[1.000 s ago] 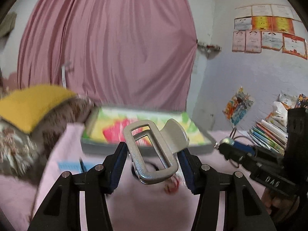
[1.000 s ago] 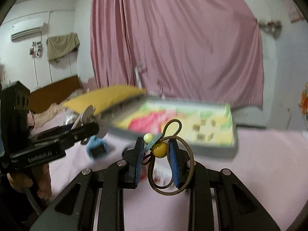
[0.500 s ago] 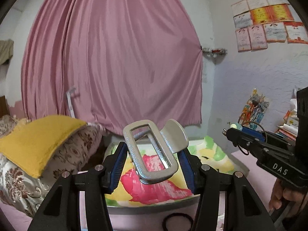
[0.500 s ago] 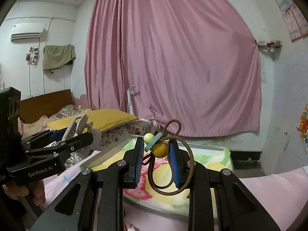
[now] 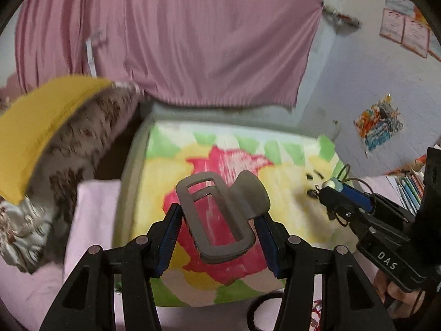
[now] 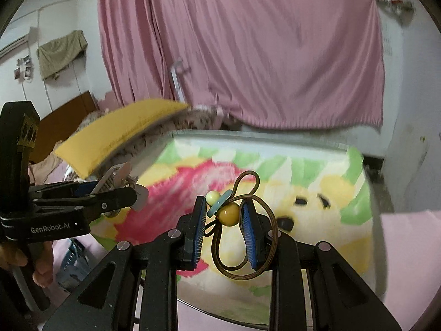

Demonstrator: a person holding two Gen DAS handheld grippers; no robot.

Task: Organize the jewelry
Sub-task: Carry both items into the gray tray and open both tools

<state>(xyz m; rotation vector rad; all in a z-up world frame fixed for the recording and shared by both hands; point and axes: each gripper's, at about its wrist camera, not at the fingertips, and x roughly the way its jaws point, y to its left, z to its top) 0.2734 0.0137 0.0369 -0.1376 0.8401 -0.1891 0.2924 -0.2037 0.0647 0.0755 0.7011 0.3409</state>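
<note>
My left gripper (image 5: 217, 218) is shut on a silver metal hair claw clip (image 5: 220, 215), held up over a colourful cartoon-print box (image 5: 220, 149). It also shows in the right wrist view (image 6: 118, 182) at the left. My right gripper (image 6: 224, 218) is shut on a brown hair tie with yellow and blue beads (image 6: 228, 212), held above the same box (image 6: 275, 165). The right gripper also shows in the left wrist view (image 5: 328, 190) at the right, hair tie beads at its tip.
A yellow pillow on a floral cushion (image 5: 46, 121) lies left of the box. A pink curtain (image 5: 171, 33) hangs behind. A black hair tie (image 5: 261, 306) and a red trinket lie on the pink cloth below. Books (image 5: 410, 187) stand at the right.
Both grippers have tilted down and moved over the cartoon-print box, which now fills the lower view. Each still holds its item.
</note>
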